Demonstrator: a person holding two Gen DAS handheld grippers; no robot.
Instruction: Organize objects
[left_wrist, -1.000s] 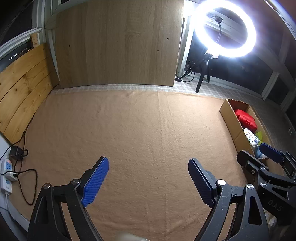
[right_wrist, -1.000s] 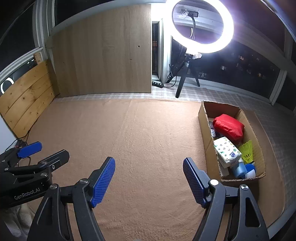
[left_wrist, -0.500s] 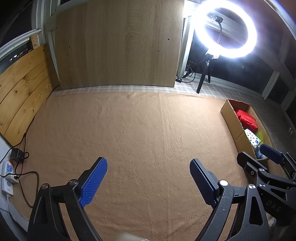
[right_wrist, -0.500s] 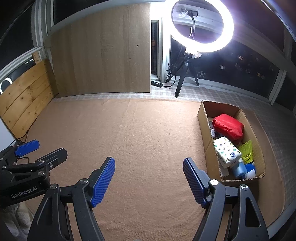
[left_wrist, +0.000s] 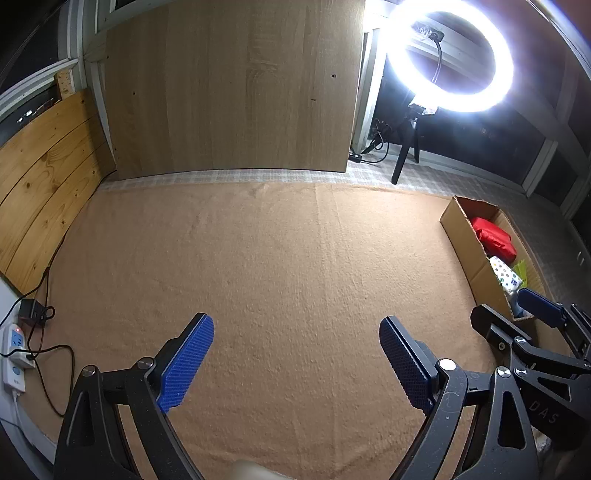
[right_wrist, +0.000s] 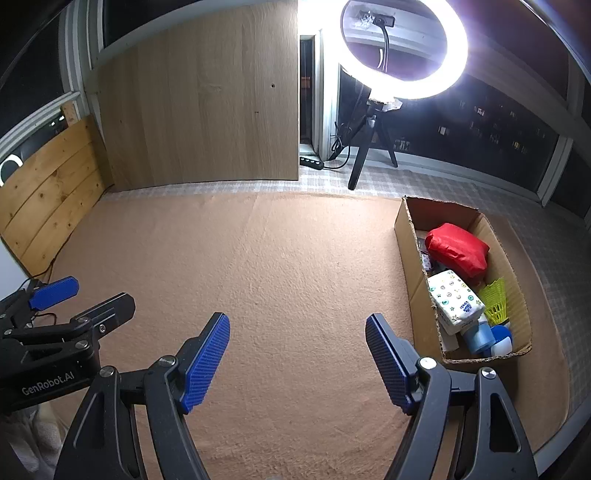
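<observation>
A cardboard box (right_wrist: 405, 236) stands on the right of the tan carpet (right_wrist: 280, 266). It holds a red pouch (right_wrist: 456, 249), a white patterned tissue pack (right_wrist: 454, 301), a yellow-green shuttlecock (right_wrist: 495, 301) and a blue-and-white item (right_wrist: 487, 338). My right gripper (right_wrist: 297, 363) is open and empty, left of the box. My left gripper (left_wrist: 295, 363) is open and empty over bare carpet. The box also shows in the left wrist view (left_wrist: 461, 236), with the red pouch (left_wrist: 493, 238) inside.
A lit ring light on a tripod (right_wrist: 402, 48) stands at the back. A large wooden board (right_wrist: 199, 107) leans on the back wall and wood planks (right_wrist: 48, 184) line the left. A power strip with cables (left_wrist: 14, 350) lies at the carpet's left edge.
Both grippers have shifted only slightly and stay open; the left wrist view has drifted a little to the right. Nothing was picked up or set down.
</observation>
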